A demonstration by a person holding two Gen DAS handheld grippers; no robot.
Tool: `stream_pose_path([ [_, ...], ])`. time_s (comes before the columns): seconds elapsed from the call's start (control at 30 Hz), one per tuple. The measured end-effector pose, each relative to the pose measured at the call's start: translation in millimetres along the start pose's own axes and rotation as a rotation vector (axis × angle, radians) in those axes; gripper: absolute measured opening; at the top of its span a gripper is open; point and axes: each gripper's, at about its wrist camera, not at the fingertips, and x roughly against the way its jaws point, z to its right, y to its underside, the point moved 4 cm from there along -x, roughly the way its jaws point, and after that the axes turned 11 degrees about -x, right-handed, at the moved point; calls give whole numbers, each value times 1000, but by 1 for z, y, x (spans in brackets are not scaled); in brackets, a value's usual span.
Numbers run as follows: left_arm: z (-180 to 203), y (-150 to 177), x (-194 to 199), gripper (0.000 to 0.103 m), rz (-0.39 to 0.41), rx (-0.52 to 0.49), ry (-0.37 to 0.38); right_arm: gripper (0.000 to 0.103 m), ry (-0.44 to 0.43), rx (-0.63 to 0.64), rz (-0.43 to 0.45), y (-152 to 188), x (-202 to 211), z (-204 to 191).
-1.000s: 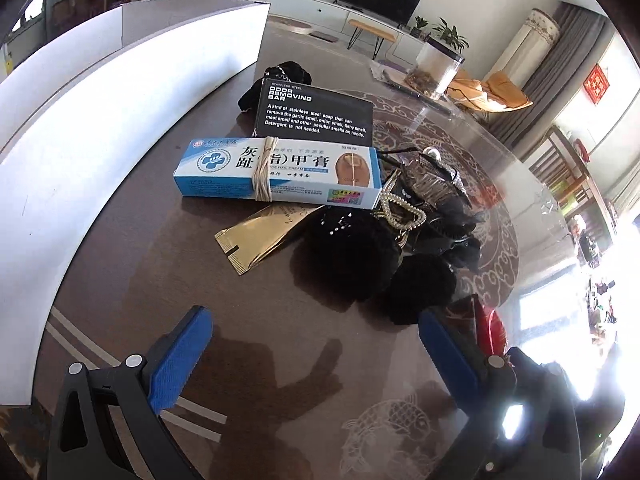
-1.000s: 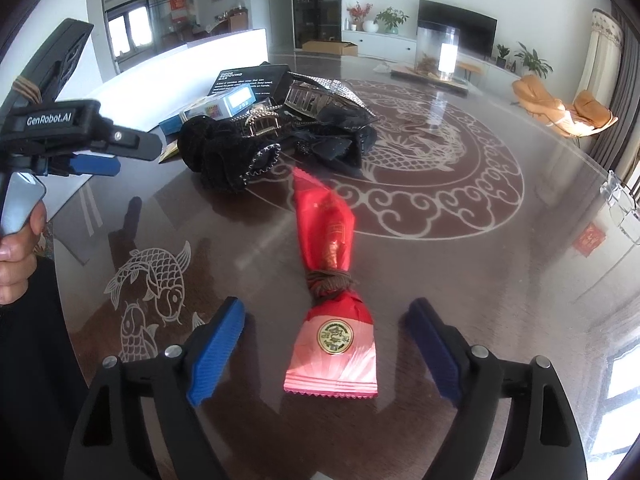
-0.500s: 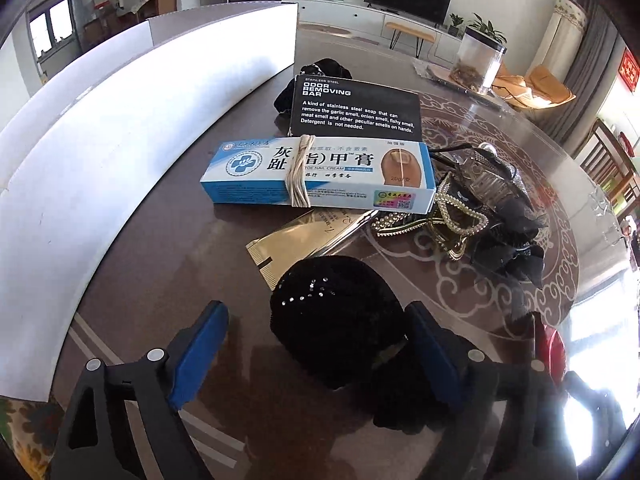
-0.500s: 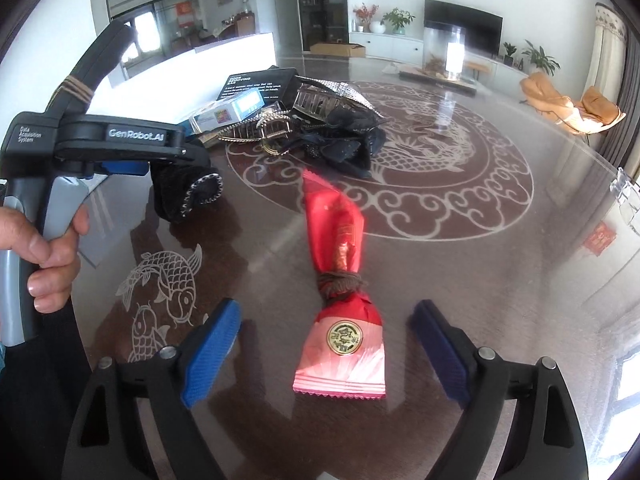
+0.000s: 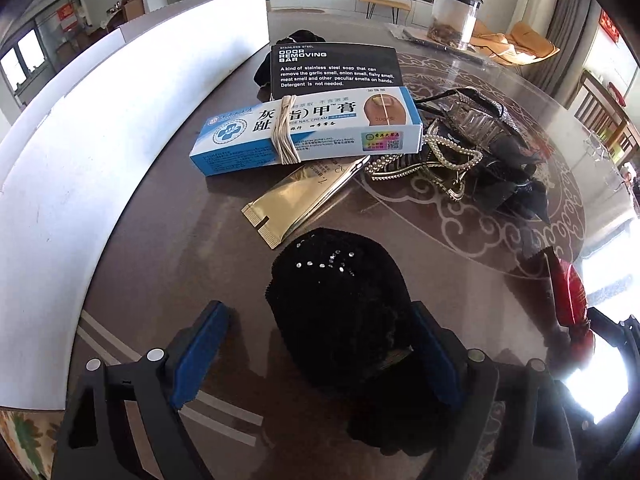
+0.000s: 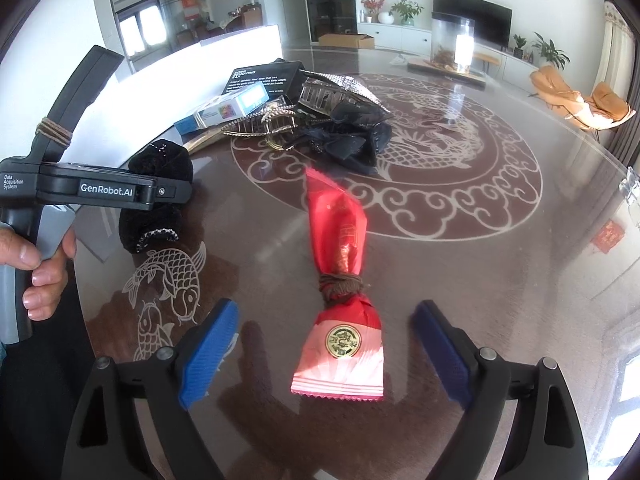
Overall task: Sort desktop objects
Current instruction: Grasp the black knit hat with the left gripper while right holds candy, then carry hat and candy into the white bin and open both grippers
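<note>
Left gripper: jaws closing around a black velvet scrunchie dotted with rhinestones; the right blue pad touches it, the left pad stands clear with table showing between.
Right gripper: jaws wide apart, straddling the flat sealed end of a red foil candy pouch without touching it; the pouch lies on the table, tied at the waist with brown cord.
Hand: seen from the right wrist view, gripping the grey handle of the left tool.
Table: dark glass-topped round surface with pale carp and scroll patterns.
Gold tube: flat, just beyond the scrunchie, its far end tucked under the blue nail cream box.
Nail cream box: banded with rubber bands, leaning on a black odor removing bar box.
Hair clips: a tangle of pearl, metal and black fabric pieces right of the boxes.
White board: upright along the table's left edge.
</note>
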Motion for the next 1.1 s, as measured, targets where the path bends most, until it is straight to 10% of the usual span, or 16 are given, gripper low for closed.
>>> stream_pose_path([
  [0.1, 3, -1, 9, 35, 32, -45, 17, 86, 34, 59, -20, -10, -6, -4],
  [0.2, 3, 2, 19, 30, 57, -57, 58, 23, 37, 65, -35, -22, -11, -4],
  [0.23, 3, 3, 25, 30, 69, -56, 64, 20, 35, 62, -54, -25, -12, -3],
  [0.43, -35, -8, 91, 30, 182, 16, 129, 19, -20, 48, -71, -46, 8, -16],
  [0.63, -148, -33, 149, 30, 278, 136, -7, 19, -142, 113, 21, -122, 26, -97],
  [0.9, -276, -26, 126, 30, 178, 267, -151, 20, -433, 200, 126, -229, 10, -291],
  [1.1, -302, -18, 89, 31, 104, 290, -151, 20, -426, 260, 12, -236, -78, -378],
])
